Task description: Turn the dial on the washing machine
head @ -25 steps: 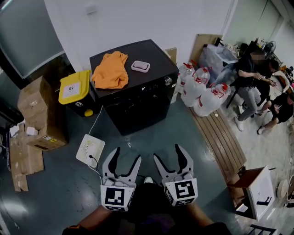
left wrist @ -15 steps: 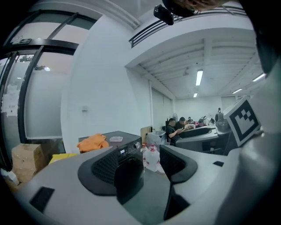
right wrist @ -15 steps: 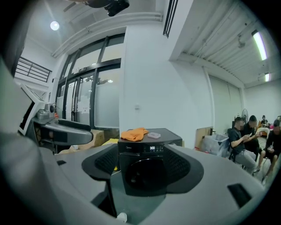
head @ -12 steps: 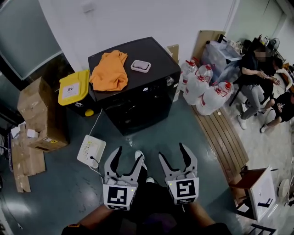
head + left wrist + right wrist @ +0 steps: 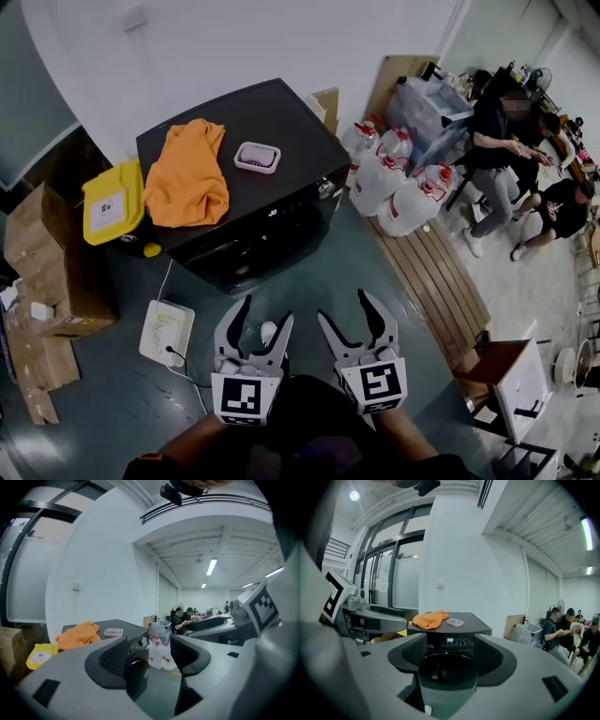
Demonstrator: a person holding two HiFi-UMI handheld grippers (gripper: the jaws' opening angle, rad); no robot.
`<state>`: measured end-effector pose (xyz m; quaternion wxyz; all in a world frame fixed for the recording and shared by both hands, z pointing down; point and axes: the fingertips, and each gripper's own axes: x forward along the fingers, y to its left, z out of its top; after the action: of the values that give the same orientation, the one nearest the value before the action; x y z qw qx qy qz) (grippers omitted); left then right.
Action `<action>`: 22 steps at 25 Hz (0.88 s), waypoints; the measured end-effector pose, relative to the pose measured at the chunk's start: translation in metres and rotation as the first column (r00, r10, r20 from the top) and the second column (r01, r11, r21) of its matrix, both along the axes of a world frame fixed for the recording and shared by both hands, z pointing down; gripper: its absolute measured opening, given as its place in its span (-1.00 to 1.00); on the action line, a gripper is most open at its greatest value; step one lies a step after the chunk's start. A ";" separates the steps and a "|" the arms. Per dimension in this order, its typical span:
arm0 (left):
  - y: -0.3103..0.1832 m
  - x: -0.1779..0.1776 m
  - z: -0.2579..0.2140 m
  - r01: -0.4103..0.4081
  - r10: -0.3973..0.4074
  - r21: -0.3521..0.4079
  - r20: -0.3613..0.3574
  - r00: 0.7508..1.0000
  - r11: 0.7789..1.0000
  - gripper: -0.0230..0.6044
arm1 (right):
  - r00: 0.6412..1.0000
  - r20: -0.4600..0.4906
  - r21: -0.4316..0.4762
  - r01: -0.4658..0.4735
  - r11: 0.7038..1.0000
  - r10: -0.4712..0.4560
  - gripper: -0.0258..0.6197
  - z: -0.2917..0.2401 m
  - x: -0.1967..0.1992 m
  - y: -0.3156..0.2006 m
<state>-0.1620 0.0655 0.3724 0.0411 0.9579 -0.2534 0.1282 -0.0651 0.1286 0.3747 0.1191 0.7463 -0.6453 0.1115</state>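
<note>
A black washing machine (image 5: 242,202) stands against the white wall, its round door facing me. Its silver dial (image 5: 326,188) sits at the right end of the front panel; the left gripper view shows the dial (image 5: 142,641) too. The lit display (image 5: 449,640) reads in the right gripper view, the dial hidden there behind a jaw. My left gripper (image 5: 253,330) and right gripper (image 5: 353,318) hover side by side near my body, well short of the machine. Both are open with nothing between the jaws.
An orange cloth (image 5: 187,173) and a pink dish (image 5: 257,157) lie on the machine's top. A yellow-lidded bin (image 5: 111,203) and cardboard boxes (image 5: 49,277) stand at left. Large water jugs (image 5: 403,192), a wooden bench (image 5: 432,278) and seated people (image 5: 502,150) are at right. A white box (image 5: 167,332) with a cable lies on the floor.
My view has shifted right and nearer; the machine now sits further left in the head view. Both grippers stay open and low, close to my body.
</note>
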 end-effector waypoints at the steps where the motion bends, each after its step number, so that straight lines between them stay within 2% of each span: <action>1: -0.009 0.009 0.002 -0.006 0.006 -0.018 0.003 1.000 1.000 -0.03 | 1.000 -0.003 0.004 -0.010 1.000 0.010 0.10 -0.001 0.009 -0.008; 6: -0.052 0.041 0.000 -0.033 0.033 -0.023 -0.020 0.999 0.999 -0.03 | 0.997 -0.032 0.008 -0.063 0.998 0.063 0.06 -0.003 0.045 -0.044; 14: -0.102 0.073 0.002 -0.078 0.078 -0.016 -0.015 0.997 0.997 -0.03 | 0.994 -0.061 -0.016 -0.089 0.996 0.087 0.06 0.001 0.080 -0.094; 18: -0.115 0.079 0.005 -0.055 0.055 -0.041 -0.015 0.998 0.998 -0.03 | 0.993 -0.096 -0.044 -0.070 0.997 0.066 0.06 0.007 0.092 -0.111; 22: -0.137 0.090 0.008 -0.008 0.008 -0.025 -0.021 1.000 1.000 -0.02 | 0.991 -0.129 -0.079 -0.034 0.996 0.024 0.07 0.017 0.111 -0.135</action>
<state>-0.0724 -0.0711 0.3799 0.0553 0.9596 -0.2476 0.1218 0.0461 -0.0063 0.3920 0.1886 0.7557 -0.6205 0.0913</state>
